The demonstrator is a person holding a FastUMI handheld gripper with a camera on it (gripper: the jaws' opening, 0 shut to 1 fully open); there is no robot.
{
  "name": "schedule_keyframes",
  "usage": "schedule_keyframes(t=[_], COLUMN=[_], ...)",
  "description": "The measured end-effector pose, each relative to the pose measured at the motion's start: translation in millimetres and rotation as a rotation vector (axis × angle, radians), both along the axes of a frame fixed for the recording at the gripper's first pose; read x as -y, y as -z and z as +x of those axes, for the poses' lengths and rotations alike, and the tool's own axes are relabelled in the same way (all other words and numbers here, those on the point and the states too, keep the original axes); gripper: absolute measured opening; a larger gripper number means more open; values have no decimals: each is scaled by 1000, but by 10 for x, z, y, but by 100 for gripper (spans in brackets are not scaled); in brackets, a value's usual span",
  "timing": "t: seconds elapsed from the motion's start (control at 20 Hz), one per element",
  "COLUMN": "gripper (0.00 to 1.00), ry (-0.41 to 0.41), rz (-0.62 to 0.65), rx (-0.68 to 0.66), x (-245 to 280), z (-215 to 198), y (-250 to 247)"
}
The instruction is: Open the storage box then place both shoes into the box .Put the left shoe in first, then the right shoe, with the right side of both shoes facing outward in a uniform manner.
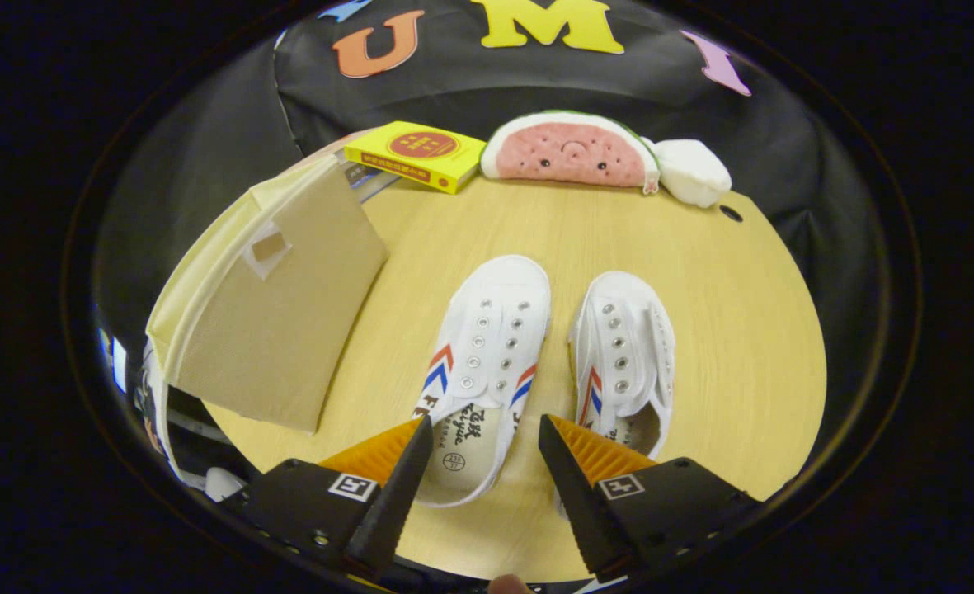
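- Two shoes (552, 363) side by side on table (726, 272), just ahead of gripper (485, 433); jaws spread wide, empty.
- Box (272, 305) left of shoes, lid closed.
- Swing left, lift lid first.

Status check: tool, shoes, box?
Tool open over heel of left shoe. Right shoe beside it, untouched. Storage box closed, left of shoes. Nothing blocking.

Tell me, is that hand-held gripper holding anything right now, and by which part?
Nothing is held. The hand-held gripper is open, its fingers hovering apart above the heel of the left shoe, touching neither it nor the right shoe.
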State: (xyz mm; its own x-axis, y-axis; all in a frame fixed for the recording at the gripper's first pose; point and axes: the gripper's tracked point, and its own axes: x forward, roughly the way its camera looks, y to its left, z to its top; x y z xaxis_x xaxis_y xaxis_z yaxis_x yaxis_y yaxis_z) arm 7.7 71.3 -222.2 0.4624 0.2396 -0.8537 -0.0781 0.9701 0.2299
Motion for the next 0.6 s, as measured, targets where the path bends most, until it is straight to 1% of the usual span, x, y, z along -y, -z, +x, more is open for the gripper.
schedule_keyframes(t=[0.1, 0.2, 0.3, 0.4, 0.5, 0.55, 0.6], gripper=[76, 65, 55, 39, 22, 22, 11], ry=[11, 18, 3, 3, -13, -8, -5], rz=[22, 25, 14, -22, -19, -13, -2], rx=[-48, -76, -106, -121, -132, -138, -136], x=[-13, -15, -25, 34, 14, 54, 55], z=[44, 98, 114, 142, 168, 196, 169], y=[48, 103, 169, 229, 246, 194, 213])
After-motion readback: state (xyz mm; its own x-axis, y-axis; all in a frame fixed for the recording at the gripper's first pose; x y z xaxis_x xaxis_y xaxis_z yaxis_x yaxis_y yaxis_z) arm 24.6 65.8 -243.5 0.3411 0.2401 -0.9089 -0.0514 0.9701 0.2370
